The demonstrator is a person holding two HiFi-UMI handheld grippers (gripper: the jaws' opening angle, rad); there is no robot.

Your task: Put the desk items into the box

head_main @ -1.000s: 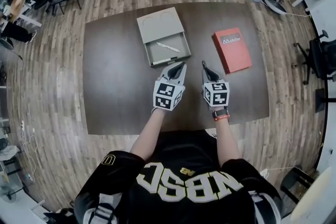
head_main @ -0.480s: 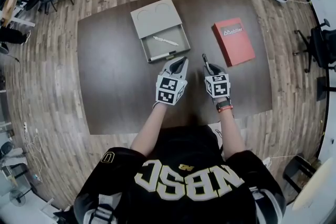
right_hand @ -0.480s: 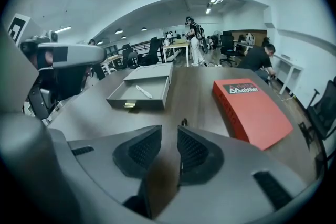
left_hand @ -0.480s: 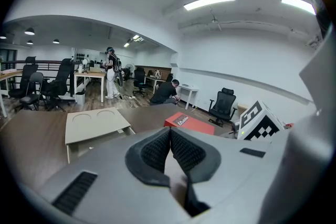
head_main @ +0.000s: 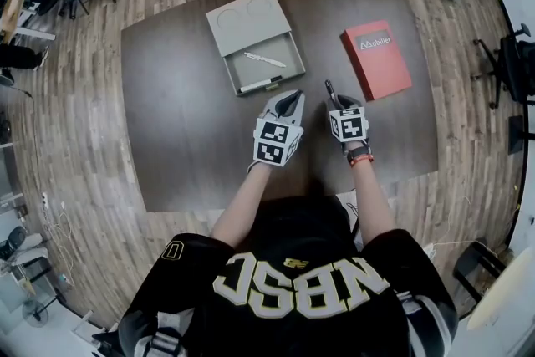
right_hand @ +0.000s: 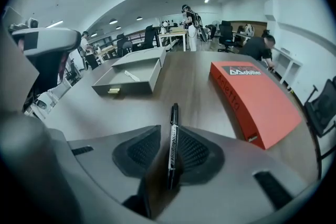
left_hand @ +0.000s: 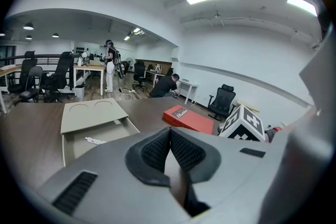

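Observation:
The grey box [head_main: 244, 22] lies open at the table's far middle, with a white pen [head_main: 264, 59] and a marker [head_main: 260, 84] in its tray. My left gripper [head_main: 288, 99] hovers just in front of the box, shut, its pads meeting on nothing [left_hand: 170, 131]. My right gripper [head_main: 332, 96] is beside it, and its jaws have just been opening. A black marker [right_hand: 172, 144] stands between them, leaning on the right pad with a gap to the left pad. The marker's tip [head_main: 328, 87] points at the far side of the table. The red book [head_main: 376, 58] lies flat to the right.
The dark brown table [head_main: 184, 130] stands on a wooden floor. The red book [right_hand: 257, 99] is just right of my right gripper, and the box [right_hand: 131, 76] is ahead to its left. Office chairs and people are far off around the room.
Both grippers have sunk closer to the table top in front of the box. The black marker still juts forward from the right gripper.

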